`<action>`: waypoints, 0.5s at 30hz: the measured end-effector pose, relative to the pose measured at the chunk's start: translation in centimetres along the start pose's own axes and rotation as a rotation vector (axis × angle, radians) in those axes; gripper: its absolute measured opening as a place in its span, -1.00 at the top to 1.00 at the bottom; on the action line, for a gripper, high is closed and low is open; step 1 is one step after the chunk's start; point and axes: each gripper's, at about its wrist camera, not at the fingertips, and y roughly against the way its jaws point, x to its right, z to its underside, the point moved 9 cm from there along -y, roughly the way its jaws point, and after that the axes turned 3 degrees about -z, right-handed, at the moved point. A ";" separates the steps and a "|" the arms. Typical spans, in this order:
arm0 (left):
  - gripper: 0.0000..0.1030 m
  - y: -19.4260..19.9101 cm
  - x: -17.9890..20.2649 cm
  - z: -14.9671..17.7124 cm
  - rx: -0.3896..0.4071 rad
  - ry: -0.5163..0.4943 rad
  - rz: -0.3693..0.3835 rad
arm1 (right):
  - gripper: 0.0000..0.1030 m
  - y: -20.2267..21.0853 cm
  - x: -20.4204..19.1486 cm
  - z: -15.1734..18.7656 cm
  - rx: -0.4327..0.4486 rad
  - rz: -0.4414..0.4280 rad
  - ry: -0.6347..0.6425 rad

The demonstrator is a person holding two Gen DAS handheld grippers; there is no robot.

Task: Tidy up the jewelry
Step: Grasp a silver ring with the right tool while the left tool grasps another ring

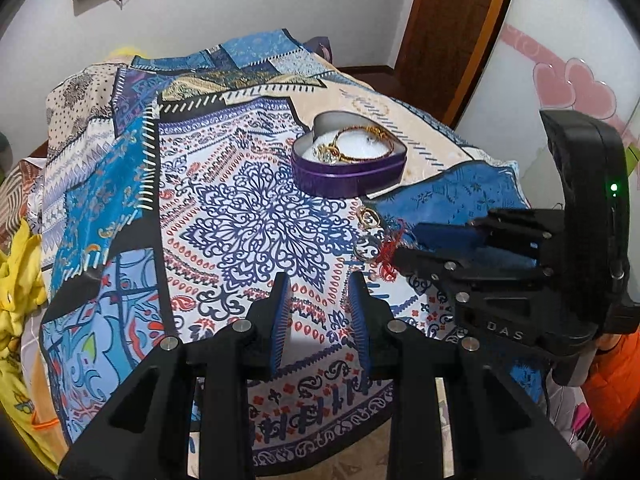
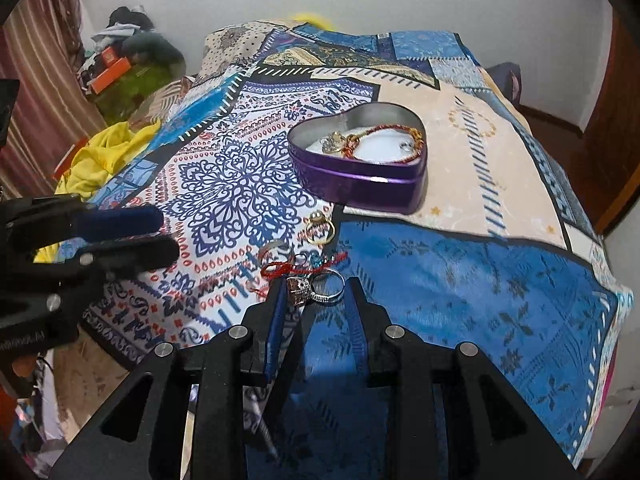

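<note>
A purple heart-shaped tin (image 1: 348, 178) (image 2: 360, 186) stands on the patterned cloth and holds a gold bangle, a red cord bracelet and rings on white padding. In front of it lie a gold ring (image 2: 320, 230) (image 1: 368, 216), a plain silver ring (image 2: 274, 250) (image 1: 365, 249), a red string (image 2: 290, 269) (image 1: 387, 258) and a silver ring with a large stone (image 2: 316, 290). My right gripper (image 2: 317, 286) (image 1: 406, 244) is low over the cloth, jaws apart, with the stone ring between its tips. My left gripper (image 1: 319, 284) (image 2: 168, 234) hovers open and empty to the left of the loose pieces.
The patterned blue, white and beige cloth (image 1: 240, 208) (image 2: 480, 280) drapes over the table's edges. Yellow fabric (image 2: 104, 152) (image 1: 20, 272) lies off the left side. A wooden door (image 1: 452, 28) stands behind on the right. An orange sleeve (image 1: 618, 368) shows behind the right gripper.
</note>
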 end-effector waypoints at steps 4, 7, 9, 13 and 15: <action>0.44 -0.8 0.2 0.1 -0.017 -0.014 0.002 | 0.48 -0.1 -0.2 0.1 0.017 0.006 0.026; 0.44 -1.4 0.5 0.0 -0.022 -0.030 -0.002 | 0.48 0.0 -0.2 0.0 0.028 -0.004 0.032; 0.44 -1.7 0.5 -0.2 -0.026 -0.031 -0.002 | 0.49 0.0 -0.1 -0.1 0.036 -0.010 0.037; 0.44 -2.7 0.5 -0.6 -0.039 -0.037 -0.004 | 0.49 0.1 -0.2 -0.3 0.046 -0.008 0.043; 0.44 -3.3 0.6 -0.7 -0.050 -0.041 -0.002 | 0.49 0.3 0.1 -0.3 0.052 -0.002 0.038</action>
